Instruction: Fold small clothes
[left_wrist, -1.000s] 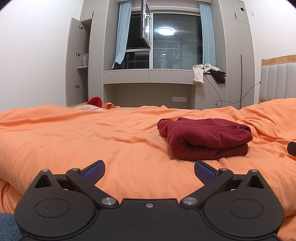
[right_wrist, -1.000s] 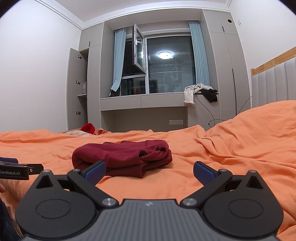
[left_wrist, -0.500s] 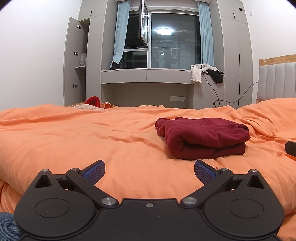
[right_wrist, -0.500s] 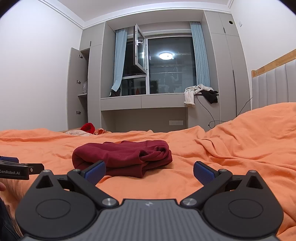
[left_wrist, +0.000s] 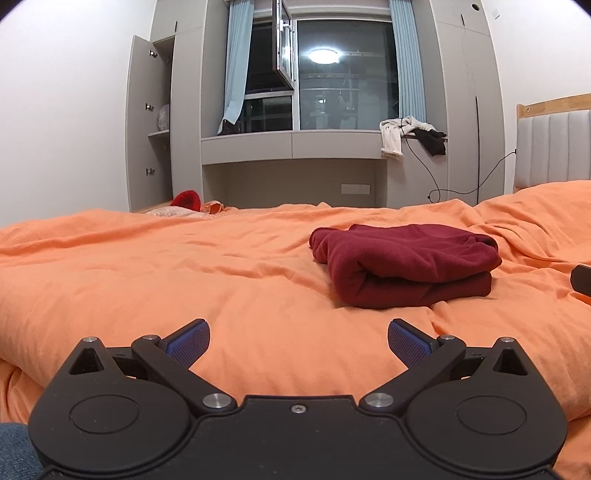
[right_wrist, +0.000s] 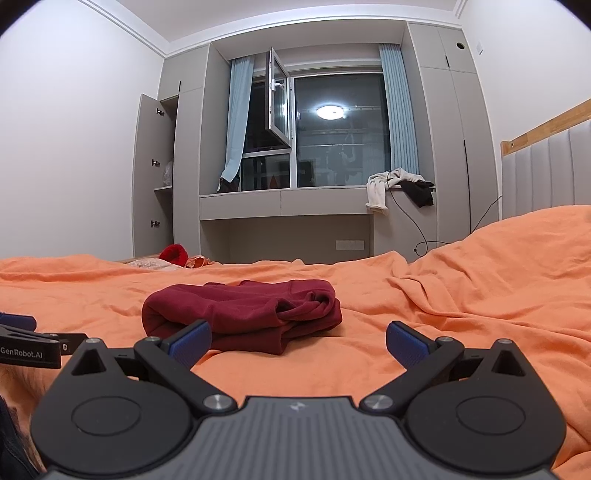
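A dark red garment (left_wrist: 406, 266) lies folded in a thick bundle on the orange bedspread (left_wrist: 184, 280). It also shows in the right wrist view (right_wrist: 243, 314). My left gripper (left_wrist: 298, 341) is open and empty, low over the bedspread, short of the garment and to its left. My right gripper (right_wrist: 298, 341) is open and empty, just short of the garment's near edge. The left gripper's side shows at the left edge of the right wrist view (right_wrist: 29, 350).
A small red item (left_wrist: 186, 199) and other cloth lie at the bed's far left edge. A padded headboard (left_wrist: 550, 147) stands at the right. A window sill with draped white and black clothes (left_wrist: 410, 134) and cupboards lie beyond the bed.
Both grippers stay open and empty. The left view has shifted slightly, so the garment sits a little further left and lower in it. The garment itself has not moved.
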